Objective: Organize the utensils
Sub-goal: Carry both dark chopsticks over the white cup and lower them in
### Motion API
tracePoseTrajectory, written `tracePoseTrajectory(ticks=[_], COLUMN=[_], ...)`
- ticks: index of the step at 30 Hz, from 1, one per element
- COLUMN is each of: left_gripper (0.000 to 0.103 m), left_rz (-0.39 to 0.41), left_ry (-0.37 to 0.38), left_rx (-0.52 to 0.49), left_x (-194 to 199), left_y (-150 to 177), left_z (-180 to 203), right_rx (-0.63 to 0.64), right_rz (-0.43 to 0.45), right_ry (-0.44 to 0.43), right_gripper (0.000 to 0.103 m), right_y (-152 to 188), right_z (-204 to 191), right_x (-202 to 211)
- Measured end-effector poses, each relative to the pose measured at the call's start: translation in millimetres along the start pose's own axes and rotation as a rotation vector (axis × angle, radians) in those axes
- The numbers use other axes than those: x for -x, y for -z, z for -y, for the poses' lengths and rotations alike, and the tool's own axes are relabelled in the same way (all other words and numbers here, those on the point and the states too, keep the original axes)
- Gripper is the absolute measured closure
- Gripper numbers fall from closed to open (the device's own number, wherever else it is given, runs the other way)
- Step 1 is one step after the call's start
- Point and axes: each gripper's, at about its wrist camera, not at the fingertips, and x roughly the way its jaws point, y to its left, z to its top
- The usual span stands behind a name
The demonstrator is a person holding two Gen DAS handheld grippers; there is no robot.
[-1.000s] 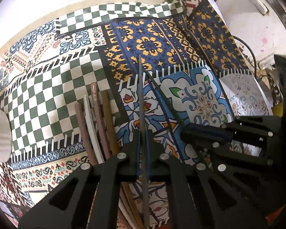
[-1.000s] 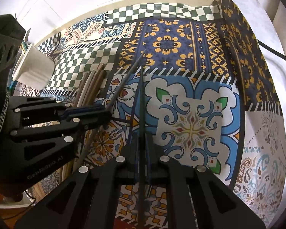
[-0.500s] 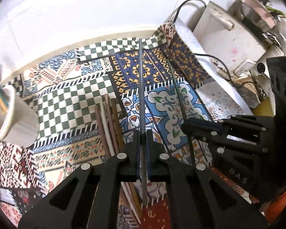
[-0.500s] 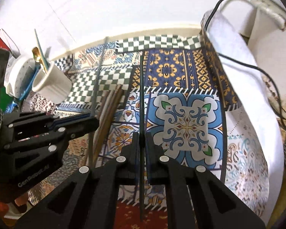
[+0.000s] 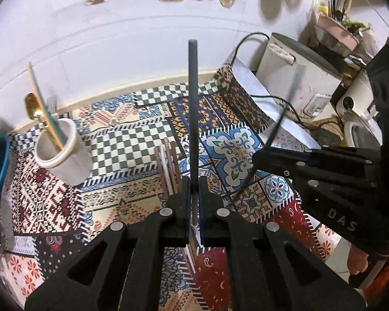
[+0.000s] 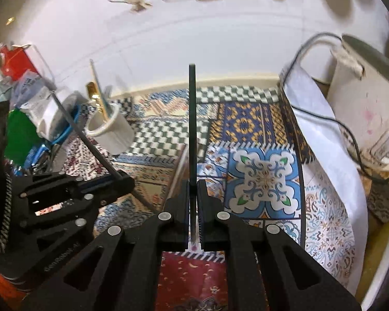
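Left wrist view: my left gripper point(image 5: 193, 202) is clamped near the lower end of a thin, dark, stiff chopstick point(image 5: 193, 108) held upright above the patterned cloth point(image 5: 132, 150), probably light and slippery.

You hold one dark chopstick point(image 5: 193, 119) pointing twelve o'clock; brown and white chopsticks point(image 5: 168, 165) lie flat at eleven.

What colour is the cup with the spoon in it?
White cup, clearest in the left wrist view.
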Motion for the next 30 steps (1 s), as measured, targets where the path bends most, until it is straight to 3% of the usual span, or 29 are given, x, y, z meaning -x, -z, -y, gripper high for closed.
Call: tracePoseTrajectory(ticks=[15,30], left_gripper=[0.099,0.099], left_rz=[0.142,0.263], left_ry=[-0.068,-0.210], left_rx=[0.113,0.230], left_x=[65,111], left_y=[-10,-31], left_z=[-48,-119], right_rx=[0.123,0.222], right_rz=[0.109,0.196], right_ry=[-0.080,-0.161], right_gripper=[0.098,0.098], right_y=[-36,-91], right_z=[-53,-93], right_x=[30,30])
